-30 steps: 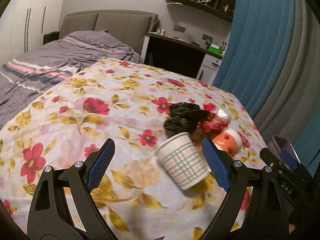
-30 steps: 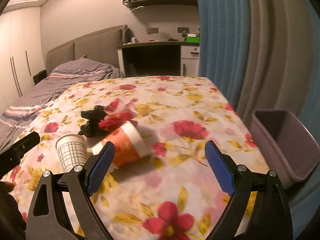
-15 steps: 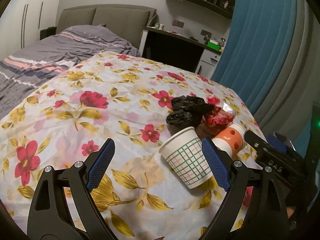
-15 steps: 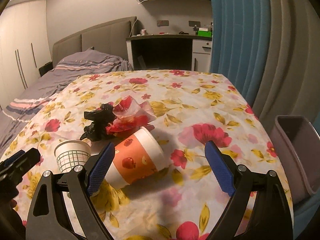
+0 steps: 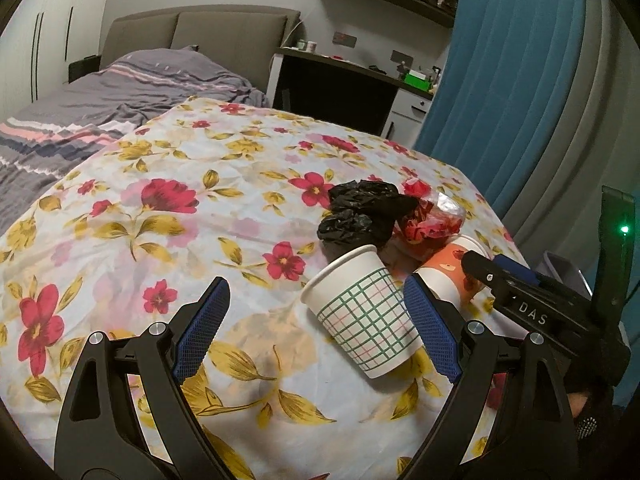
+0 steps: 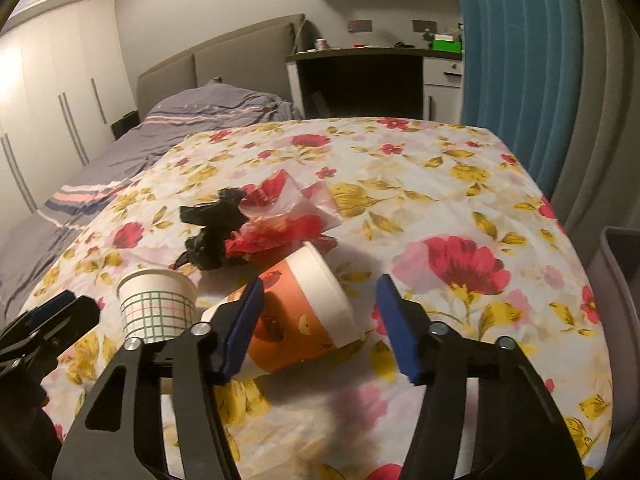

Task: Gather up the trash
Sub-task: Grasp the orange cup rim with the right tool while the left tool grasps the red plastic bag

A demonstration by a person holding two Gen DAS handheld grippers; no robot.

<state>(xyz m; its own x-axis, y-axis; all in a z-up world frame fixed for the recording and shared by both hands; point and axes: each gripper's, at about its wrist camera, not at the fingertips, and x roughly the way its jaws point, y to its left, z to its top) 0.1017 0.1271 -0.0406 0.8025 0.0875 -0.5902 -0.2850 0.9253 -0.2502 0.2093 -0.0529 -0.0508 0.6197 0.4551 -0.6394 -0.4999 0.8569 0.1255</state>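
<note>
An orange paper cup (image 6: 304, 312) lies on its side on the flowered bedspread. My right gripper (image 6: 320, 308) straddles it and its jaws are closing: the left pad is against the cup's side, the right pad still stands a little off the rim. A white cup with a green check pattern (image 5: 368, 316) stands upright between the fingers of my left gripper (image 5: 316, 312), which is wide open and touches nothing. Behind the cups lie a crumpled black bag (image 5: 360, 216) and a red-and-clear wrapper (image 5: 432, 220). The orange cup (image 5: 444, 264) is half hidden there.
A grey bin (image 6: 616, 280) stands on the floor off the bed's right edge, by the blue curtain (image 6: 520, 40). A grey striped duvet (image 5: 100, 112) covers the far left. A desk (image 6: 360, 80) and shelves stand at the back wall.
My right gripper came forward and down over the orange cup, and its jaws narrowed around it. The left gripper stayed wide open and barely moved.
</note>
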